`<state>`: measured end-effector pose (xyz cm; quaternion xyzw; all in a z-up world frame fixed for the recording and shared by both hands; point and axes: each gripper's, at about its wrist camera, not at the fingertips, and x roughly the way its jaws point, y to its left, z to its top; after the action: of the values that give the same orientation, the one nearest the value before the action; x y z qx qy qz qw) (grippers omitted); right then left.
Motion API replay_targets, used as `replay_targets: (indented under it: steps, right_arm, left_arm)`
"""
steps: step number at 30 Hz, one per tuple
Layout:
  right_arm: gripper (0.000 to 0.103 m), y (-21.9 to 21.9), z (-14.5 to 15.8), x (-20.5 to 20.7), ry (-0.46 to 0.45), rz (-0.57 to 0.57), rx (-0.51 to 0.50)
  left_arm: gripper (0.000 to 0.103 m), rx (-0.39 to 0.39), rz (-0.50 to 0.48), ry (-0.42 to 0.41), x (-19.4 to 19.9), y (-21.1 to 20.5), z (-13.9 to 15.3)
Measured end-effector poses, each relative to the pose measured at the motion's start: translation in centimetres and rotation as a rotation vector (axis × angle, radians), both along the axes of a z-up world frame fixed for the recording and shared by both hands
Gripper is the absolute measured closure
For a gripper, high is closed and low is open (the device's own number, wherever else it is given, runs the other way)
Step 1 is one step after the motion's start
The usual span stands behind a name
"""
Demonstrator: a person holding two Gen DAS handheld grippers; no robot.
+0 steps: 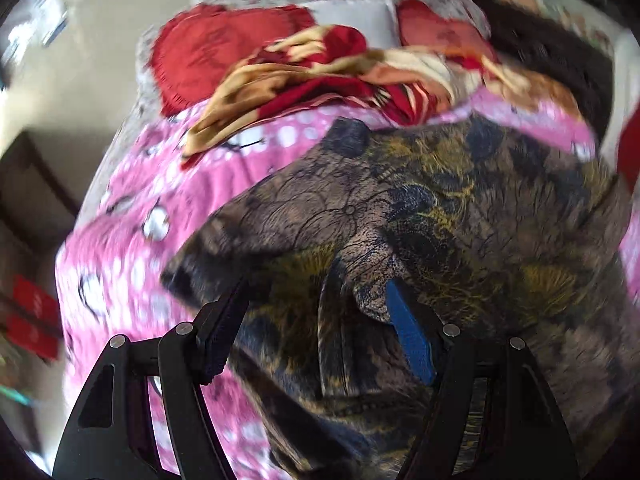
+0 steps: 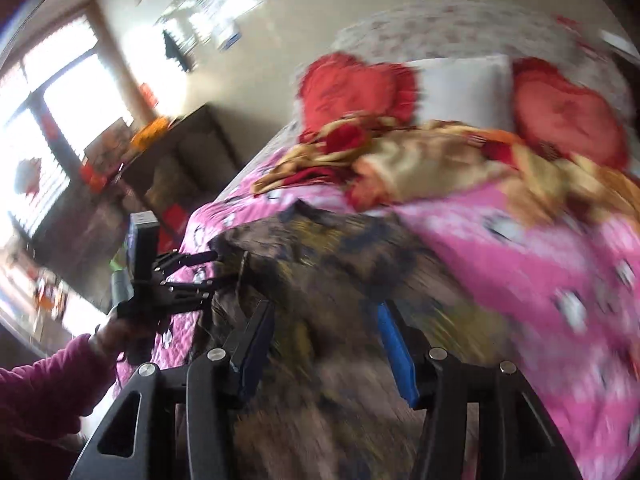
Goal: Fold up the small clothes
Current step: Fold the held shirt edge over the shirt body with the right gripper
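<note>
Dark patterned cloth (image 1: 440, 216) lies spread on a pink bedspread (image 1: 132, 240), under the left gripper (image 1: 316, 300) and right gripper (image 2: 324, 320), both open and gripping nothing. Farther off lie a red-gold blanket (image 1: 320, 80) and red cushions (image 2: 348, 92). No writing is legible.

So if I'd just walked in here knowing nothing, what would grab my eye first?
Probably the bright pink bedspread covering the bed, with a dark brown-and-gold patterned cloth spread on it right under the camera. Behind it lies a crumpled red-and-cream blanket, and two red heart-shaped cushions flank a white pillow at the head of the bed. At the left of the right wrist view, a hand in a magenta sleeve holds black tongs at the cloth's edge.
</note>
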<state>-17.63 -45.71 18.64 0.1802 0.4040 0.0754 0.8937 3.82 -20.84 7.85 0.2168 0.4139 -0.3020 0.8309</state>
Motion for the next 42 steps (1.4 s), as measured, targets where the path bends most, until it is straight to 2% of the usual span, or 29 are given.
replay_targets:
  steps: [2,4,7,11,12,14,15,16,18,19,22,24,26,28,31,32,34,36,38,40,42]
  right_arm:
    - [0.051,-2.6,0.3,-3.5,0.016,-0.053,0.033]
    - [0.051,-3.8,-0.8,-5.9,0.035,-0.102,0.030]
    - [0.051,-5.0,-1.7,-8.1,0.039,-0.151,0.070]
    - [0.051,-5.5,-2.9,-8.7,0.040,-0.180,0.104]
    - [0.051,-5.4,-3.3,-8.5,0.039,-0.184,0.099]
    - [0.051,-5.4,-3.5,-8.5,0.033,-0.195,0.098]
    - [0.051,-5.4,-3.8,-8.4,0.033,-0.198,0.096]
    - [0.051,-5.3,-3.9,-8.4,0.037,-0.205,0.088]
    - [0.051,-5.1,-4.1,-8.2,0.045,-0.212,0.063]
    - [0.051,-5.0,-4.2,-8.2,0.048,-0.217,0.042]
    - [0.051,-5.1,-4.6,-8.2,0.062,-0.239,0.020]
    - [0.051,-5.0,-4.8,-8.1,0.061,-0.258,-0.007]
    - [0.051,-4.7,-4.9,-7.9,0.058,-0.256,-0.050]
    - [0.051,-4.2,-5.2,-7.6,0.072,-0.242,-0.104]
    - [0.051,-3.5,-6.2,-7.4,0.138,-0.242,-0.200]
    - [0.051,-3.7,-6.5,-7.4,0.147,-0.235,-0.166]
    - [0.051,-4.3,-7.0,-7.7,0.137,-0.249,-0.049]
    - [0.051,-4.7,-7.3,-7.8,0.133,-0.273,0.014]
    - [0.051,-4.5,-7.3,-7.7,0.123,-0.276,0.025]
    - [0.051,-4.3,-7.3,-7.6,0.118,-0.270,0.030]
    - [0.051,-4.2,-7.2,-7.5,0.116,-0.270,0.036]
  left_arm:
    - [0.032,0.011,-0.046,0.039,0.4,-0.1,-0.5]
    - [0.032,0.004,-0.067,0.097,1.0,0.0,-1.1]
    - [0.032,-0.017,-0.087,0.191,2.1,0.1,-1.9]
    - [0.033,-0.012,-0.092,0.212,2.6,-0.6,-2.5]
    - [0.037,0.005,-0.110,0.194,2.3,-1.1,-2.5]
    - [0.075,0.012,-0.139,0.185,1.5,-1.6,-1.9]
    - [0.085,0.003,-0.129,0.176,1.3,-1.6,-1.4]
    - [0.093,-0.014,-0.115,0.161,1.2,-1.4,-0.7]
    - [0.093,-0.114,-0.089,0.141,1.0,-0.2,2.0]
    - [0.099,-0.154,-0.070,0.133,1.0,0.5,3.1]
    - [0.100,-0.286,0.018,0.094,1.3,3.6,7.3]
    - [0.100,-0.341,0.073,0.076,1.6,5.5,9.8]
    - [0.100,-0.347,0.083,0.020,1.2,6.7,11.5]
    - [0.100,-0.298,0.063,-0.007,0.6,6.9,11.7]
    - [0.097,-0.240,0.068,0.043,0.4,6.4,9.8]
    - [0.093,-0.232,0.069,0.104,0.7,6.1,8.3]
    - [0.087,-0.245,0.077,0.174,1.0,5.8,6.1]
    - [0.080,-0.231,0.082,0.238,1.2,4.7,3.3]
    - [0.080,-0.173,0.064,0.249,1.1,3.2,1.6]
    - [0.080,-0.104,0.065,0.214,1.4,2.0,0.4]
    - [0.080,-0.094,0.046,0.208,1.9,1.3,-0.4]
